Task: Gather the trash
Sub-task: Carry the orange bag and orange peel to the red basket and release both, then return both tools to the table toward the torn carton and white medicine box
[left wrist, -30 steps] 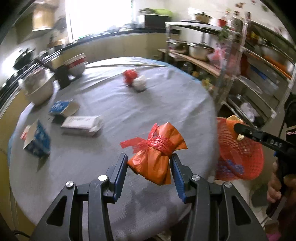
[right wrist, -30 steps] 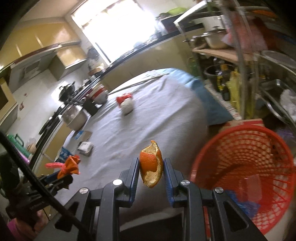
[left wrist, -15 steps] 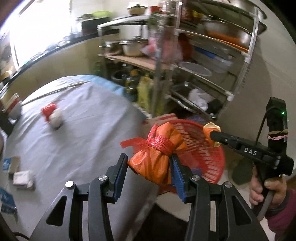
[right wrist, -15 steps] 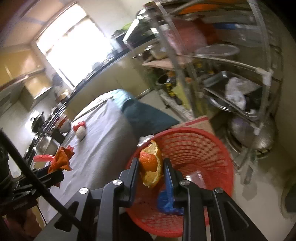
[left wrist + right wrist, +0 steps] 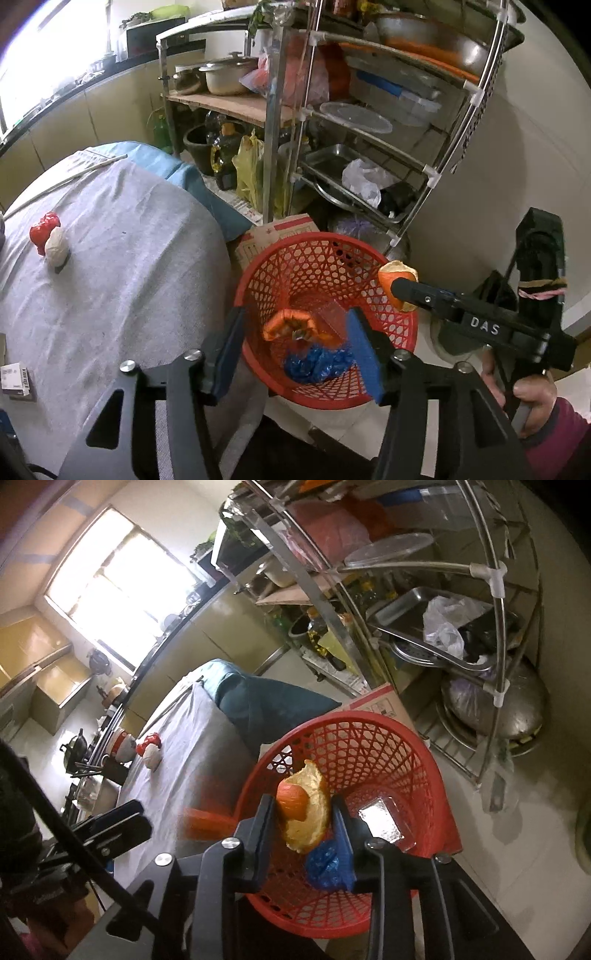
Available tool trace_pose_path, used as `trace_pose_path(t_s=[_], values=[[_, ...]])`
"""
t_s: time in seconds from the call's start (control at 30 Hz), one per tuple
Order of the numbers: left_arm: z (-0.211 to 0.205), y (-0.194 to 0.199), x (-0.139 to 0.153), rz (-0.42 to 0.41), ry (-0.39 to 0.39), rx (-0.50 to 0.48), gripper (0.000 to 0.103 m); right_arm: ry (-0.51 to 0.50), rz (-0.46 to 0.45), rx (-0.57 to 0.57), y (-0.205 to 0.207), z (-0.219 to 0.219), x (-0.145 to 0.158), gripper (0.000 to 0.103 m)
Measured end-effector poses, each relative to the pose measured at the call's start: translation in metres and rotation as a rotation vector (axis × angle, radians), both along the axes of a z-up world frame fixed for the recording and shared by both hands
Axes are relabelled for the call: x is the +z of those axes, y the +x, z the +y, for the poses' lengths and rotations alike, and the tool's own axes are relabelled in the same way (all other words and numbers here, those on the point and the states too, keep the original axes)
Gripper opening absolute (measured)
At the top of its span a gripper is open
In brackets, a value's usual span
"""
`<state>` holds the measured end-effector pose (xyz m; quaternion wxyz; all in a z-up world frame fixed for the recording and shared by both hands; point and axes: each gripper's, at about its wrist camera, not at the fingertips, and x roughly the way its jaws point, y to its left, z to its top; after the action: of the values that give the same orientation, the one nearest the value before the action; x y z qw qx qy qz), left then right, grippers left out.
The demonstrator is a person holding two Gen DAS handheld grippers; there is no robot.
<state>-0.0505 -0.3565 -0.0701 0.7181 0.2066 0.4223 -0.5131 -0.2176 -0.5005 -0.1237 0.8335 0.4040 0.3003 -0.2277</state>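
Left gripper (image 5: 295, 347): jaws wide and just opened further, nothing between the pads; poised over the red basket (image 5: 400, 334).
Orange bag (image 5: 291, 328): free of the left fingers (image 5: 364, 350), blurred, inside the basket above the blue wrapper (image 5: 317, 363); dropping or just landed, cannot tell which.
Right gripper (image 5: 303, 819): narrow, jaws just begun to part; orange peel (image 5: 306, 812) between them, close against the right pad, a sliver of gap showing at the left one. Whether the pads press on it or the peel is already slipping, cannot tell.
Peel's place: over the basket's mouth, clear of the rim, with a clear plastic tray (image 5: 384, 825) and the blue wrapper lying below.
Step in hand: the drop. Left side's release done by the look of it, right side's release under way.
Basket: on the floor just beside the cloth-covered table (image 5: 122, 295), in front of the metal rack (image 5: 369, 155).
Left on the table: a red-and-white wad (image 5: 48, 240) far across the cloth, a small carton (image 5: 14, 376) at the near edge.
Next move calls for: wider right jaws so the curled peel falls free rather than clinging to a pad; then both grippers back over the cloth, most likely to the wad and the carton, lifted clear of the basket rim on the way.
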Motion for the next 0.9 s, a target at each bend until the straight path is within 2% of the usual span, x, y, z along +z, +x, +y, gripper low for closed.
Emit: trace_pose_path(t_s=[0.07, 0.1, 0.17, 0.47, 0.9], values=[[0.008, 0.003, 0.003, -0.010, 0.001, 0.017, 0.061, 0.005, -0.015, -0.008, -0.002, -0.002, 0.001, 0.039], [0.011, 0.005, 0.004, -0.011, 0.000, 0.024, 0.061, 0.003, -0.026, -0.014, -0.004, -0.002, 0.003, 0.053], [0.021, 0.012, 0.006, -0.008, -0.001, 0.051, 0.061, -0.019, -0.047, -0.036, -0.008, -0.001, 0.008, 0.068], [0.080, 0.043, 0.002, 0.017, 0.004, 0.220, 0.062, -0.074, -0.062, -0.024, 0.002, 0.007, 0.024, 0.068], [0.190, 0.087, -0.001, -0.132, 0.030, 0.512, 0.064, -0.114, -0.053, 0.150, 0.075, 0.050, 0.037, 0.068]])
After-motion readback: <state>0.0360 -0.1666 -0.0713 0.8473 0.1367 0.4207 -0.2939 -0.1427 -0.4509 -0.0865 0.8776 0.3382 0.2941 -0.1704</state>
